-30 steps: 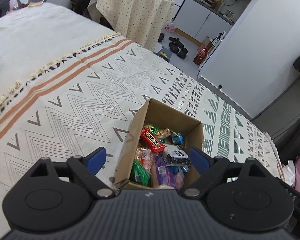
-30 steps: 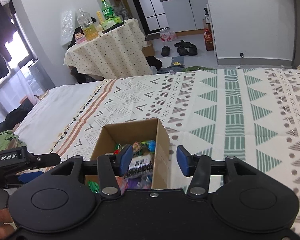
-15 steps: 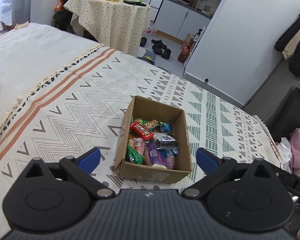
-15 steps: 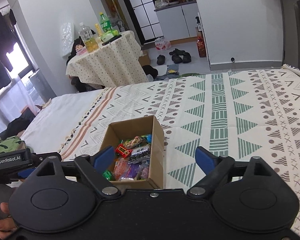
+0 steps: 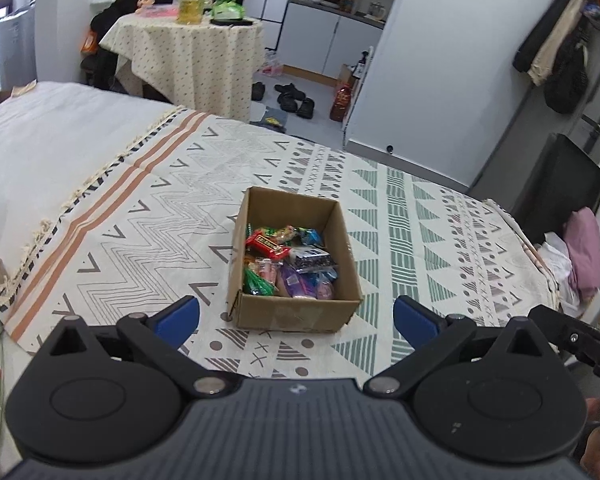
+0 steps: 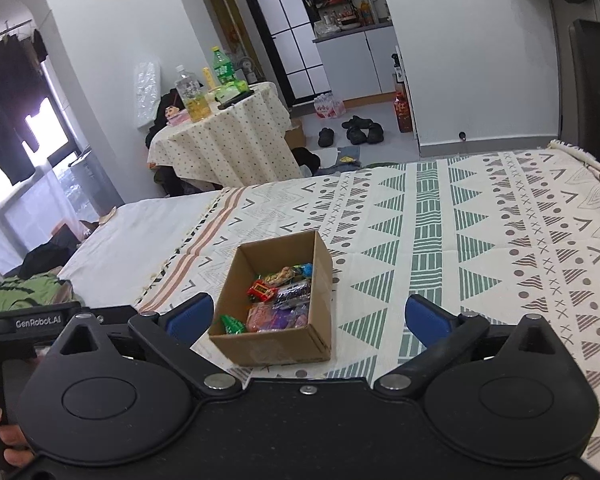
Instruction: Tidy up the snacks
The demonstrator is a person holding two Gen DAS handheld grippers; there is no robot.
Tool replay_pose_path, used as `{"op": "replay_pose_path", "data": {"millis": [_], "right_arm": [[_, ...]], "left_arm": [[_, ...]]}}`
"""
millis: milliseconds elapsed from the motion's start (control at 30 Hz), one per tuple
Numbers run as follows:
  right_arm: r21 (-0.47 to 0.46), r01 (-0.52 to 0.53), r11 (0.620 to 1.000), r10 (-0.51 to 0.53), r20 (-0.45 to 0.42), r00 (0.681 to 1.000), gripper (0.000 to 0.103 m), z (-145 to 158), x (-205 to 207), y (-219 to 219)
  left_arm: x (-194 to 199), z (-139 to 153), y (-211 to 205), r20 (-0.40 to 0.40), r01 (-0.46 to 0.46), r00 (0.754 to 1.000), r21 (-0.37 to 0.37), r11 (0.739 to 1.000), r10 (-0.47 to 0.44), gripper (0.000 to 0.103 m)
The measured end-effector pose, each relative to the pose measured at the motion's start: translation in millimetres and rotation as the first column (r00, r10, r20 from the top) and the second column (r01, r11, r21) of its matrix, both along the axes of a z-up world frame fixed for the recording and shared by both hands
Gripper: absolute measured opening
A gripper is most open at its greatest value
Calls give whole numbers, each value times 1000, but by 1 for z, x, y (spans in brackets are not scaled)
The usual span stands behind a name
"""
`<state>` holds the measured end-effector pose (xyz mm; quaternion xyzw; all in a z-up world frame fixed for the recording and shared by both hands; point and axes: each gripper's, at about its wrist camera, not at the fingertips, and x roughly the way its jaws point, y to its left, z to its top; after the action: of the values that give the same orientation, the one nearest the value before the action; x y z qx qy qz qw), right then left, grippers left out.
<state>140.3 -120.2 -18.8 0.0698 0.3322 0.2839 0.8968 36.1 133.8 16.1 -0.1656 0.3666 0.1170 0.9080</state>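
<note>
- 2 grippers face 1 cardboard box [image 5: 296, 314] that sits upright on a patterned bedspread [image 5: 140, 216], open at the top.
- Left gripper [image 5: 296, 318]: jaws spread wide, nothing between the blue pads — the box lies just beyond them, untouched.
- Right gripper [image 6: 306, 320]: jaws opening, now wide apart; the box [image 6: 276, 344] shows between the fingers but the pads stay clear of its walls.
- Snacks [image 5: 288, 266] fill the box floor: a red wrapper [image 5: 267, 244] near the far-left corner, a dark packet [image 5: 312, 258] toward the right wall, green, purple and pink wrappers along the near wall.
- From the right wrist view the same snacks [image 6: 278, 300] lie in a loose heap, all inside the box.
- Beyond the bed stands a round table [image 6: 228, 140] under a dotted cloth, with bottles [image 6: 192, 96] on it.
- Dark shoes [image 5: 294, 98] lie on the floor near a white cabinet [image 5: 332, 46].
- Part of a hand [image 6: 8, 436] grips the other handle at the lower left edge of the right wrist view.
</note>
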Motion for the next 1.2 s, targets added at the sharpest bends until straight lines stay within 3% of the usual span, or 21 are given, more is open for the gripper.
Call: {"op": "replay_pose_path", "data": {"millis": [667,1200], "right_arm": [[-4,48,999,-47,57,997,103,22,-60,-46],[-47,46,998,-42,79,996,103,17,-93,-61]], "left_arm": [[-55,21,-25,37,65,997,68,996,-68,103],[-79,24,-32,74,107,990,119,987,-116,103]]}}
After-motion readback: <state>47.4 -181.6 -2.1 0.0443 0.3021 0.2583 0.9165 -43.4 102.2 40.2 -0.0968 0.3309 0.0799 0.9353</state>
